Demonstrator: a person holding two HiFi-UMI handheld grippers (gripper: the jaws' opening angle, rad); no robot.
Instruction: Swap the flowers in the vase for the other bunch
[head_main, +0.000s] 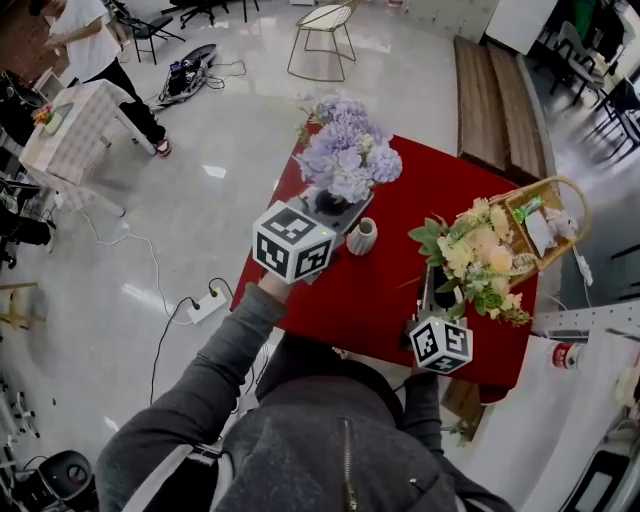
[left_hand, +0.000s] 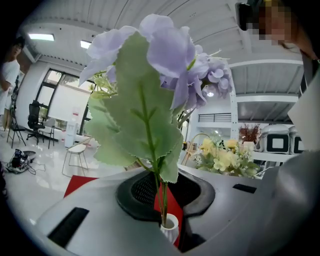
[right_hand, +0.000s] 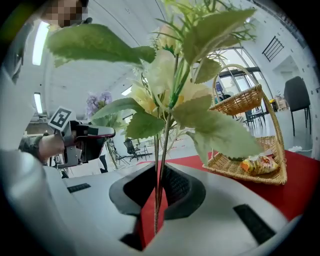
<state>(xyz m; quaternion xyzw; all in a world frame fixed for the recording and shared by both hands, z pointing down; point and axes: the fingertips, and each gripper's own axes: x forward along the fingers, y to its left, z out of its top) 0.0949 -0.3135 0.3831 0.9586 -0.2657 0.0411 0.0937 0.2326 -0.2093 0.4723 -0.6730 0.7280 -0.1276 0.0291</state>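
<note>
between the jaws of the left gripper (left_hand: 162, 202), the thin stems of the purple bunch (left_hand: 170, 50) are pinched tight and stand straight up. the white vase (left_hand: 169, 229) sits right below them, mouth up, nearest this hand. the right gripper (right_hand: 155, 200) pinches the yellow bunch (right_hand: 170, 75), far right. one vase, two bunches, one basket (right_hand: 240, 102).

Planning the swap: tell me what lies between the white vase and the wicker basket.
Head view: the yellow bunch, held in the right gripper, stands between vase and basket, over red tablecloth.
</note>
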